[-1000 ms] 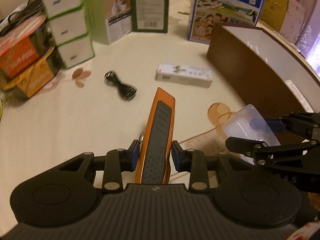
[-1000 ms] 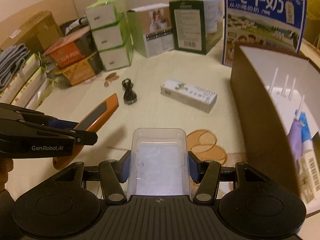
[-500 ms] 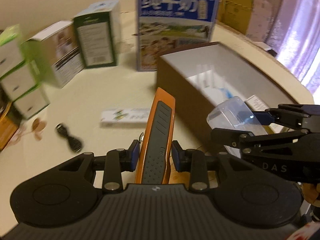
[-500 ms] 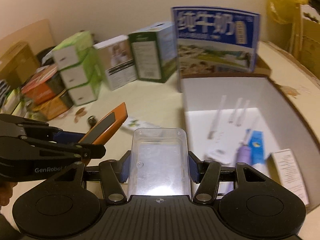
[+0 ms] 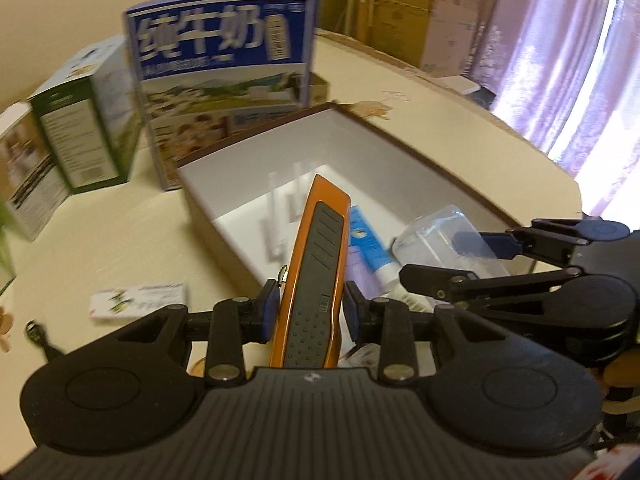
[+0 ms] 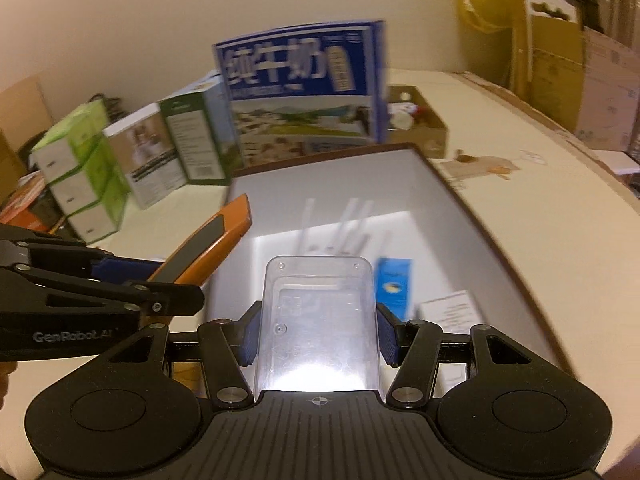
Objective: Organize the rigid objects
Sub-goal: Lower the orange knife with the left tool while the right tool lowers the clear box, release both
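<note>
My left gripper (image 5: 310, 308) is shut on an orange utility knife (image 5: 316, 264) with a black grip, its tip reaching over the near wall of the open brown box (image 5: 208, 216). My right gripper (image 6: 318, 334) is shut on a clear plastic case (image 6: 318, 320), held above the box's white inside (image 6: 436, 216). In the right wrist view the left gripper (image 6: 152, 280) and the knife (image 6: 208, 240) hover at the box's left wall. The left wrist view shows the right gripper (image 5: 460, 256) with the clear case (image 5: 436, 236) over the box's right part.
Inside the box lie white sticks (image 6: 348, 228), a blue tube (image 6: 394, 284) and a small white carton (image 6: 452, 312). A blue milk carton (image 5: 224, 80) and green boxes (image 6: 80, 168) stand behind. A small white packet (image 5: 140, 300) and a black cable (image 5: 40, 336) lie on the table.
Both grippers have swung to the right with their loads, from over the open table to above the brown box. The packet and cable have slid to the left edge of view.
</note>
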A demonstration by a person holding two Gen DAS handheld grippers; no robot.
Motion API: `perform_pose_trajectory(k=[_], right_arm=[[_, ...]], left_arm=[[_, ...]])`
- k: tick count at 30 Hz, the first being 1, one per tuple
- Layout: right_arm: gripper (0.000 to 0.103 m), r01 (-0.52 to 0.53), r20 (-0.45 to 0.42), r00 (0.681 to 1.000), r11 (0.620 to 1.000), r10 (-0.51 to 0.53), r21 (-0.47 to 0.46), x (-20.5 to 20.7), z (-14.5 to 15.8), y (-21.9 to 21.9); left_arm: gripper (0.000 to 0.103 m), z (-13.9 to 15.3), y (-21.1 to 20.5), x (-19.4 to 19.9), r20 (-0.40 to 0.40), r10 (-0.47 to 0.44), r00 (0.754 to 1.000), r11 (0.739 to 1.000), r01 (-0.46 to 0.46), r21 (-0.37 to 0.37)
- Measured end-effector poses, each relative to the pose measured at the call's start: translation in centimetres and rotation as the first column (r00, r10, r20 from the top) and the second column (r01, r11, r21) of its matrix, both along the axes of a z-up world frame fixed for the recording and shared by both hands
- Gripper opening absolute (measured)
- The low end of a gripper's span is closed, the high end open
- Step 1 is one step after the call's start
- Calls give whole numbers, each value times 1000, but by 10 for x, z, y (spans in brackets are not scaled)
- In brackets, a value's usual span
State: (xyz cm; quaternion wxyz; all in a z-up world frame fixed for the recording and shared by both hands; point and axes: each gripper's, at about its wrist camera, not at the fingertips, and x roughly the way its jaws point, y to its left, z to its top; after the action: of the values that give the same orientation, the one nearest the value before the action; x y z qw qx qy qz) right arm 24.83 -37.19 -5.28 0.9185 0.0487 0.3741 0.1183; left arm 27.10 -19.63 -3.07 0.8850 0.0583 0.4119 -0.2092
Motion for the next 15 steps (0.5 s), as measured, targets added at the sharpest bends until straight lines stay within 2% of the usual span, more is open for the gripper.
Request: perform_pose_trajectory(k=[7, 15], right_arm=[[53, 31, -43, 999, 999, -32, -16, 11, -13, -37], [53, 30, -104, 994, 999, -32, -21, 21, -36, -59]], left_arm=[[29, -14, -40, 12, -44, -53, 998, 999, 53, -9], [29, -39, -63, 26, -107, -49, 993, 999, 51, 15]])
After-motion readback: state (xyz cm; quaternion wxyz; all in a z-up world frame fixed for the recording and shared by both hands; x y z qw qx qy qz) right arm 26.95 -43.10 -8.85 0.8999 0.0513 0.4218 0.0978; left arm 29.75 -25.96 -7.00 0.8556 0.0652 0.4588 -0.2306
